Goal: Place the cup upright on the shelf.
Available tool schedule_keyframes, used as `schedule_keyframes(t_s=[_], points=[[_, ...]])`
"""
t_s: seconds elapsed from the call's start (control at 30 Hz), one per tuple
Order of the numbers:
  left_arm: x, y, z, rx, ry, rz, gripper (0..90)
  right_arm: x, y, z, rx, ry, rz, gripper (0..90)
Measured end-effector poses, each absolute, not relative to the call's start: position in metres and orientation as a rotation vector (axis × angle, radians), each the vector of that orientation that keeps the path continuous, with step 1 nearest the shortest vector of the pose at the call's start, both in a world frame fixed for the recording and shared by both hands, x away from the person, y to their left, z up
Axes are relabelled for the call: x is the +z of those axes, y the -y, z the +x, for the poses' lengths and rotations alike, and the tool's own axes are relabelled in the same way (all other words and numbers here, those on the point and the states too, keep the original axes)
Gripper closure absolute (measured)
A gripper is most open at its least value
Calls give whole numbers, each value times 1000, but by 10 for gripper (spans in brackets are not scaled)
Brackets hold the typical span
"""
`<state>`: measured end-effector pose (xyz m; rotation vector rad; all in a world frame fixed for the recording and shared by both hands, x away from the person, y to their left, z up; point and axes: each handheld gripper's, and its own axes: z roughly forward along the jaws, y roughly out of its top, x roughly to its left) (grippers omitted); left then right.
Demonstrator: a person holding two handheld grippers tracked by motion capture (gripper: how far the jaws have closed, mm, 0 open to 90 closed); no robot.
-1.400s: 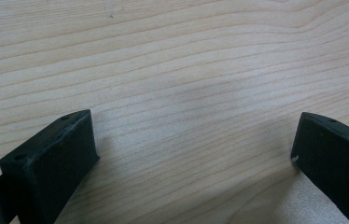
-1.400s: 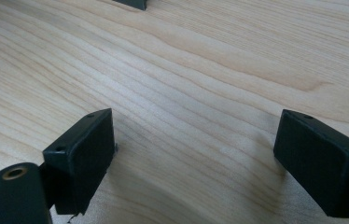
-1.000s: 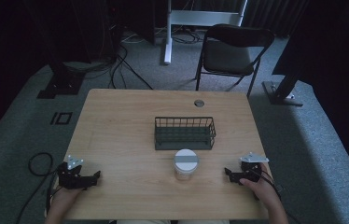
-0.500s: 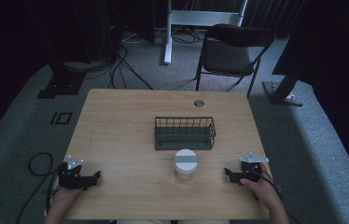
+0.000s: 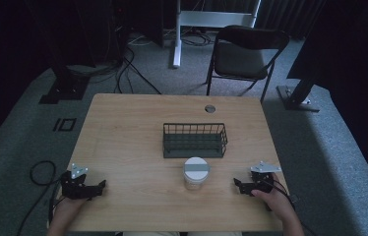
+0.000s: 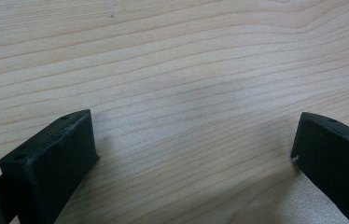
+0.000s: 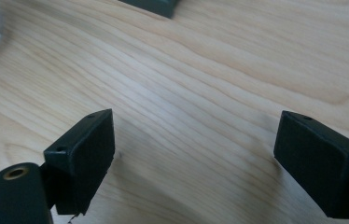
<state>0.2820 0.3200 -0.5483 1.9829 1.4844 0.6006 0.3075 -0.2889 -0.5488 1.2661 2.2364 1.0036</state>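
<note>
A light wooden rectangular table point(image 5: 123, 142) carries a dark green wire basket point(image 5: 195, 140) at its centre, and just in front of it stands a clear jar with a white lid point(image 5: 196, 173), close to the basket's near side. The left hand-held gripper point(image 5: 98, 187) rests at the table's near left corner, jaws spread wide with bare wood between them. The right hand-held gripper point(image 5: 238, 184) sits at the near right, jaws likewise wide apart and holding nothing, the jar well apart to its left
</note>
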Motion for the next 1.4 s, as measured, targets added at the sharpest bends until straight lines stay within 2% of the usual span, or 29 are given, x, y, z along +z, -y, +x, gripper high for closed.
schedule_keyframes(t_s=[1.4], points=[[-548, -320, 282, 601, -1485, 1984, 2, -538, 226, 294, 1170, -2380, 1041, 121]])
